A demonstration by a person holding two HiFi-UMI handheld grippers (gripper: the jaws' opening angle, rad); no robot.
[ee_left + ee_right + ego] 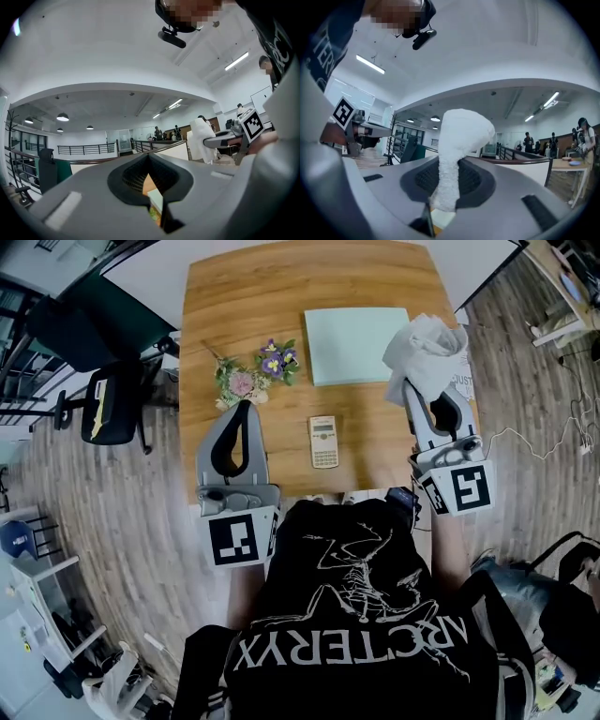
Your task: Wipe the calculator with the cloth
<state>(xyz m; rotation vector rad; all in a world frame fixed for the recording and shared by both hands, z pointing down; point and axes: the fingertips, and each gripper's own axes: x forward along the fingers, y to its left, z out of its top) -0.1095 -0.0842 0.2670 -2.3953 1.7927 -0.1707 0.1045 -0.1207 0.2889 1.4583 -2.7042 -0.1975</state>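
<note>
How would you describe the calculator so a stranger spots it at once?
Start at the wooden table. Near its front middle lies the calculator, nearer than the pale green mat, right of the flowers. It alone is a small cream slab with keys.

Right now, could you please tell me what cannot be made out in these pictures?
Calculator: in the head view, its keys and display are too small to read.
Table: in the head view, its near edge is hidden by the person's torso.
Right tool: in the right gripper view, the cloth it grips covers its tips.
</note>
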